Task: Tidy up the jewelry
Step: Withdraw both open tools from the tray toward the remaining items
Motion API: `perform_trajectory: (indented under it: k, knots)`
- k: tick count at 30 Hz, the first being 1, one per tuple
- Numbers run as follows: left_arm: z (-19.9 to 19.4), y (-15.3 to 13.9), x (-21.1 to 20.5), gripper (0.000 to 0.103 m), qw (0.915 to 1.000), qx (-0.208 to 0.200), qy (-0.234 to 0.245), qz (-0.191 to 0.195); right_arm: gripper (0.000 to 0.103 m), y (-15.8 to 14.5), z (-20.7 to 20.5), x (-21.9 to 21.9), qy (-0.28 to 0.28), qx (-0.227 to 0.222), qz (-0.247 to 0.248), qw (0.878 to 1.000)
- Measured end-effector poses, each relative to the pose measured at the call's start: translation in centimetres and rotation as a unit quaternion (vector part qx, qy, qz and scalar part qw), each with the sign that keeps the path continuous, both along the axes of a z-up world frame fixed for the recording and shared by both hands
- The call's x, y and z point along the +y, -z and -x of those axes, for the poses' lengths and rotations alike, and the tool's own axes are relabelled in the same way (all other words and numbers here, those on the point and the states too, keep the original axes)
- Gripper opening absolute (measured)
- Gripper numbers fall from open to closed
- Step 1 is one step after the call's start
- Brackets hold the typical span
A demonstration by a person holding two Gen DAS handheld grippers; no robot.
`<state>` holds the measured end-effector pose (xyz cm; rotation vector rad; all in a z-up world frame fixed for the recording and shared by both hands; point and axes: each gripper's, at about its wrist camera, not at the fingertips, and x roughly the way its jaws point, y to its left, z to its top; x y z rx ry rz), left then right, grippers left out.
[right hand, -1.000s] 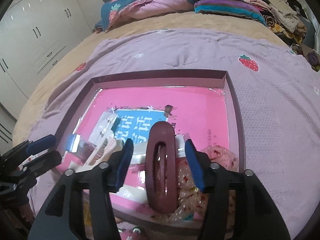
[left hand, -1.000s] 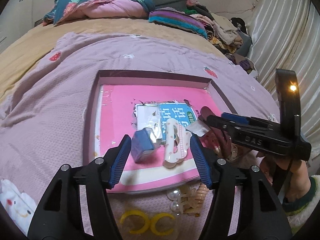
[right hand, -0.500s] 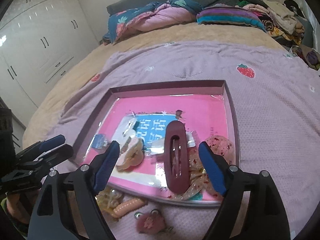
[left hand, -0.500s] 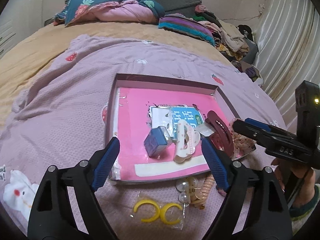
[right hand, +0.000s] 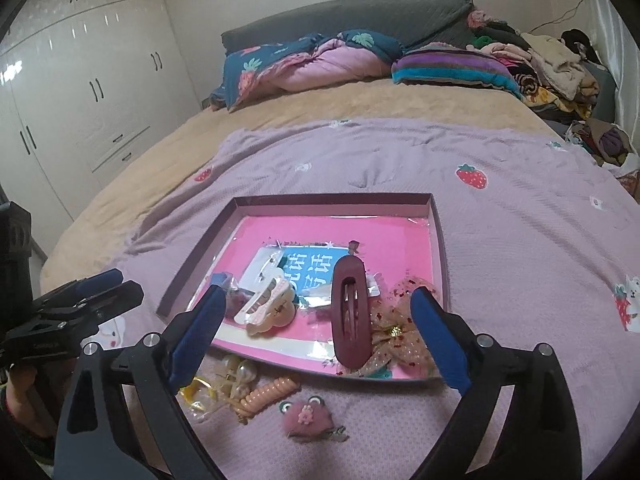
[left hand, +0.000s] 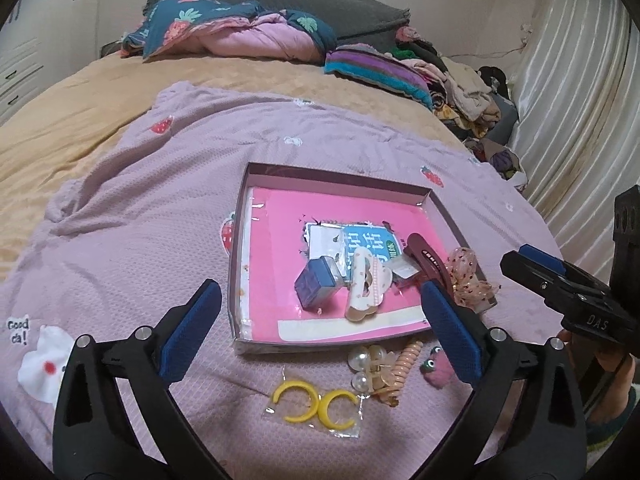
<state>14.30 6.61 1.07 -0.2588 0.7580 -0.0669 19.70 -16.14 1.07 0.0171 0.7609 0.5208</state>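
Opening: left gripper (left hand: 320, 320) and right gripper (right hand: 316, 328), jaws spreading, nothing between.
Tray (right hand: 438, 240): holding maroon hair clip (right hand: 350, 316), at 12 o'clock.
Loose: yellow hoops (left hand: 314, 402), at 6 o'clock.
Surface: lilac blanket (left hand: 140, 220) covering bed.

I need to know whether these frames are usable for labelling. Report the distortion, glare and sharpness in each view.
Left wrist view: strong fisheye bending, black corner vignette; the tray edges bow; glare on its plastic film; the yellow hoop earrings are sharp. Right wrist view: same bending; lamp reflections streak the wardrobe doors; the maroon hair clip reads clearly; overall soft indoor light, no motion blur.
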Motion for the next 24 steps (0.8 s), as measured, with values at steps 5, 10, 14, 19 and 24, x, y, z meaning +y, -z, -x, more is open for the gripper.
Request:
perform_trajectory:
  k: [5,10,14,19,24]
  knots:
    - [0.8,-1.0,-0.3,0.093,0.9999,-0.011,0.002,-0.003,0.093,-1.1,1.2,-1.3,0.01,-0.012,-0.008,1.0]
    - [1.7,-1.9,-0.9,0.093,0.9997,-0.021,0.01,-0.006,0.093,-2.0,2.5,-2.6,0.02,-0.024,-0.014,0.999]
    - [2.5,-2.8,-1.2,0.093,0.9993,-0.033,0.015,-0.009,0.093,-2.8,3.6,-3.7,0.03,-0.033,-0.023,0.999]
    - [3.5,-3.8,-1.6,0.093,0.9987,-0.046,0.016,-0.012,0.093,-3.9,4.9,-4.8,0.042,-0.05,-0.027,0.997]
    - [4.5,-4.7,-1.8,0.093,0.9981,-0.058,0.018,-0.013,0.093,-5.0,6.1,-5.8,0.048,-0.063,-0.038,0.996]
